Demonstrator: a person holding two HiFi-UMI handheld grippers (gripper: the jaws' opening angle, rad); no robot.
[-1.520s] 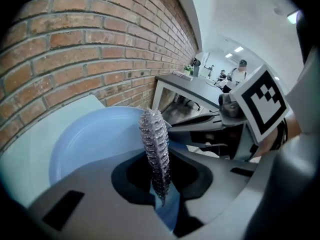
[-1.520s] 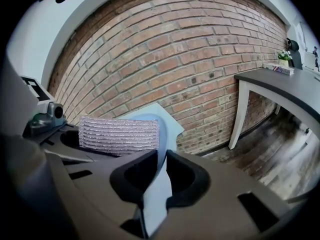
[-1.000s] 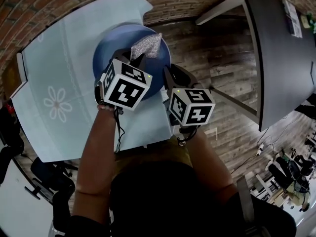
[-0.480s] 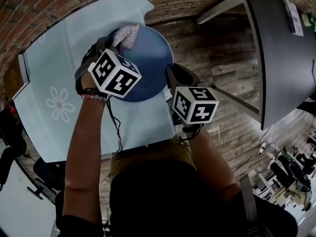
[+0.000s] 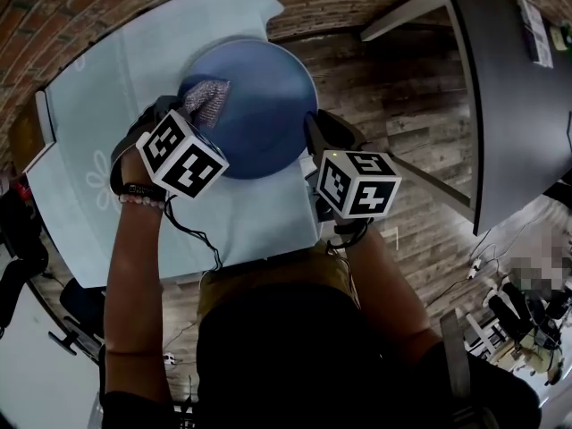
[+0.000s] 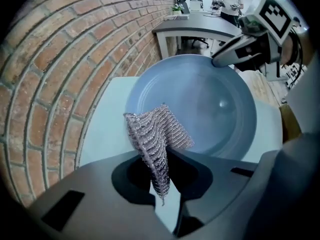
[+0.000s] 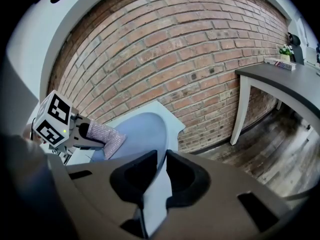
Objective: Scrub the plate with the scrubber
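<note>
The blue plate (image 5: 259, 114) sits on the desk (image 5: 98, 105), which is covered in a pale blue cloth, just beside the brick wall (image 6: 50, 59). The left gripper (image 6: 160, 171) is clamped on a silvery mesh scrubber (image 6: 157, 134), and holds it over the plate's left rim. Whether the mesh presses on the plate's surface cannot be told. The right gripper (image 7: 160, 171) is at the plate's right edge, with its jaws closed on the thin rim. The rest of the plate's face is bare.
</note>
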